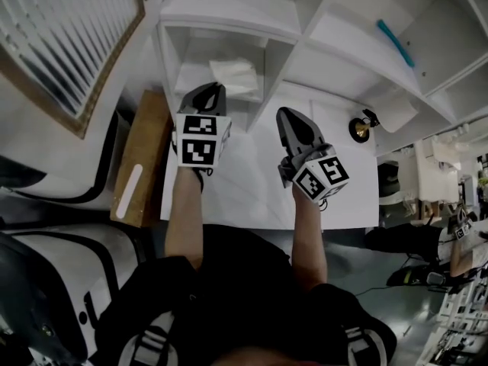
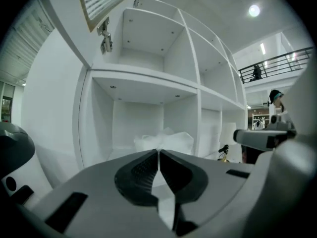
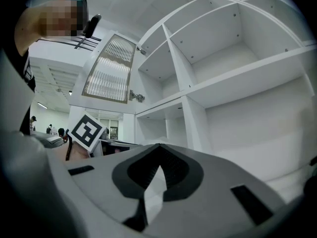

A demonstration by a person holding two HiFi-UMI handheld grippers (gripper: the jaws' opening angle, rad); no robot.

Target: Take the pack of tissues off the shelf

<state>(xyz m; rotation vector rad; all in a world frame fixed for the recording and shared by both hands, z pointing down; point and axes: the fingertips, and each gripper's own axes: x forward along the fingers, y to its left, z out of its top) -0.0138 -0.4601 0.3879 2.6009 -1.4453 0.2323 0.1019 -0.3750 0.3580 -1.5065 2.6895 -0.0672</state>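
Note:
The pack of tissues [image 1: 238,77], white and soft in a crinkled wrapper, lies in a lower compartment of the white shelf unit [image 1: 229,23]. My left gripper [image 1: 216,88] reaches into that compartment at the pack's near left corner. In the left gripper view the jaws of the left gripper [image 2: 158,151] meet at their tips, and the pack [image 2: 174,140] puckers in toward them, so they look pinched on its wrapper edge. My right gripper [image 1: 287,114] hovers before the neighbouring compartment. The right gripper [image 3: 158,147] is shut with nothing in it.
A small brass and black object [image 1: 361,127] stands on the shelf surface at right. A teal stick [image 1: 396,43] lies in an upper compartment. A wooden board [image 1: 141,158] leans left of the unit, below a louvred panel [image 1: 61,36]. A person [image 1: 456,239] is at far right.

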